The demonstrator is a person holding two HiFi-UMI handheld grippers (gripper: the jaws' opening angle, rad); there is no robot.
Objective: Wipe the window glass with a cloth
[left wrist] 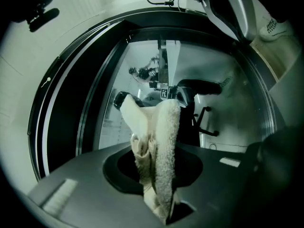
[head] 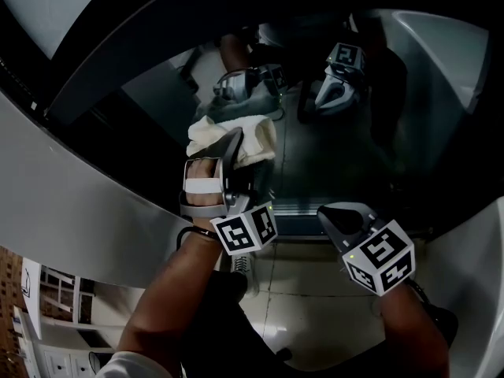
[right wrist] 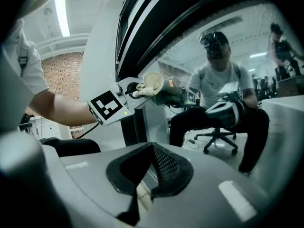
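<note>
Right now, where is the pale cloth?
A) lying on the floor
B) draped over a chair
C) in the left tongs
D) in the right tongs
C: the left tongs are clamped on the cloth, while the right tongs have nothing between them.

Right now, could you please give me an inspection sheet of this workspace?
Surface: window glass, dark and reflective, set in a dark frame.
Job's things: cream cloth, bunched, against the glass.
Clutter: nothing seen.
Grippers: left gripper shut on the cloth; right gripper shut, empty, away from the glass.
Cables: black cable at the left gripper.
Surroundings: tiled floor; brick wall; seated person and office chair mirrored in the glass.
</note>
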